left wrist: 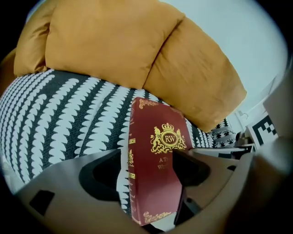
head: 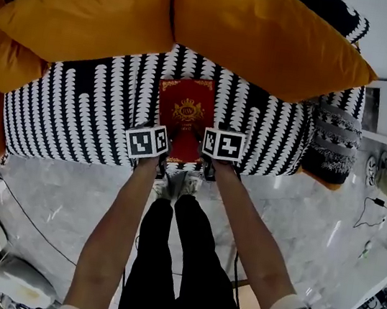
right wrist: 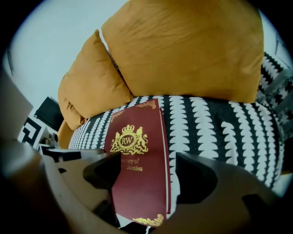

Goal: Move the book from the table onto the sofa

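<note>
Head view puts you at the front edge of the sofa, with both claws side by side over its black-and-white seat. The red book lies on that seat. Its near end sits between the two claws and its far end points ahead of them, toward the seam where the two orange cushions meet.

Your left claw is spread wide. In the left gripper view the book has its spine inside the jaws, with a strip of patterned seat showing between the spine and the left jaw, while the right jaw stands in front of the cover. Your right claw mirrors it: in the right gripper view its jaws are parted around the book, the left one across the cover, the right one just clear of the page edge.

Beyond the book, ahead of both claws, the cushions lean against the sofa back. A dark striped bolster sits well off to the right of the right claw. Behind the claws are your legs and the pale marble floor.
</note>
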Demonstrator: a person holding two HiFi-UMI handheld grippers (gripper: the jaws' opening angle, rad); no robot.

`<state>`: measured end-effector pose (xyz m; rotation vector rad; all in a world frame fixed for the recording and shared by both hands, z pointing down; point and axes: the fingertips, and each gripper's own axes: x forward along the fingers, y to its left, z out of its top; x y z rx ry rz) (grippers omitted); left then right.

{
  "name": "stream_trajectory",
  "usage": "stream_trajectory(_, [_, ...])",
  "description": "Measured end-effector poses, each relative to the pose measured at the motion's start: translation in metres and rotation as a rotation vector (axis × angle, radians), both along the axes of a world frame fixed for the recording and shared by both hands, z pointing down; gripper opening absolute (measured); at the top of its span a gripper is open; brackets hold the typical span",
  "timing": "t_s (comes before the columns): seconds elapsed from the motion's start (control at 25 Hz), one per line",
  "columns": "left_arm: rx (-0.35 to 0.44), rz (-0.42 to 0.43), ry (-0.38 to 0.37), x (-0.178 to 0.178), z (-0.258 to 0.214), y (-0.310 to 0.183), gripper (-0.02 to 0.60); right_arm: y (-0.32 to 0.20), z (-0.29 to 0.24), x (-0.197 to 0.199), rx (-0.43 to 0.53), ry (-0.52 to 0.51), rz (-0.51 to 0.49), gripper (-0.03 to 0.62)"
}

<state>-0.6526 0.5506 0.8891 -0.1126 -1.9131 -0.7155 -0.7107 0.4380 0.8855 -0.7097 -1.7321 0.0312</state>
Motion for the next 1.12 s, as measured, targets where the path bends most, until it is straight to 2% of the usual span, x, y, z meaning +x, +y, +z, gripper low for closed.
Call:
stream_trajectory(0.36, [-0.05, 0.041, -0.057, 0.001, -0.036, -0.012, 0.335, 0.001, -0.029, 0.004, 0.014, -0.078, -0.007, 0.362])
stream_trajectory(0.4, [-0.05, 0.035, -0.065, 0.002, -0.041, -0.012, 0.307, 0.003, -0.034, 0.006, 0.011, -0.084, -0.01, 0.362])
stream_trajectory(0.48, [-0.062, 0.026, -0.078, 0.003, -0.052, -0.012, 0.205, 0.006, -0.043, 0.008, 0.003, -0.094, -0.013, 0.36])
stream_trajectory(0.56, [-0.081, 0.039, -0.088, 0.005, -0.062, -0.012, 0.189, 0.008, -0.052, 0.012, -0.004, -0.096, -0.014, 0.351])
stream_trajectory(0.6, [-0.084, 0.045, -0.092, 0.006, -0.066, -0.012, 0.184, 0.008, -0.056, 0.014, -0.002, -0.099, -0.011, 0.32])
stream_trajectory(0.68, [-0.086, 0.046, -0.104, 0.01, -0.074, -0.013, 0.148, 0.007, -0.065, 0.017, 0.009, -0.114, -0.004, 0.202])
stream_trajectory(0.76, [-0.089, 0.042, -0.115, 0.013, -0.082, -0.013, 0.107, 0.006, -0.072, 0.02, 0.012, -0.127, -0.003, 0.15])
stream_trajectory(0.84, [-0.093, 0.025, -0.128, 0.018, -0.091, -0.015, 0.06, 0.006, -0.08, 0.026, 0.004, -0.131, -0.005, 0.028])
stream_trajectory(0.96, [-0.116, 0.024, -0.162, 0.023, -0.107, -0.018, 0.009, 0.012, -0.093, 0.035, -0.043, -0.139, -0.009, 0.014])
stream_trajectory(1.12, [-0.135, 0.043, -0.203, 0.031, -0.127, -0.026, 0.005, 0.019, -0.124, 0.046, -0.105, -0.188, -0.014, 0.014])
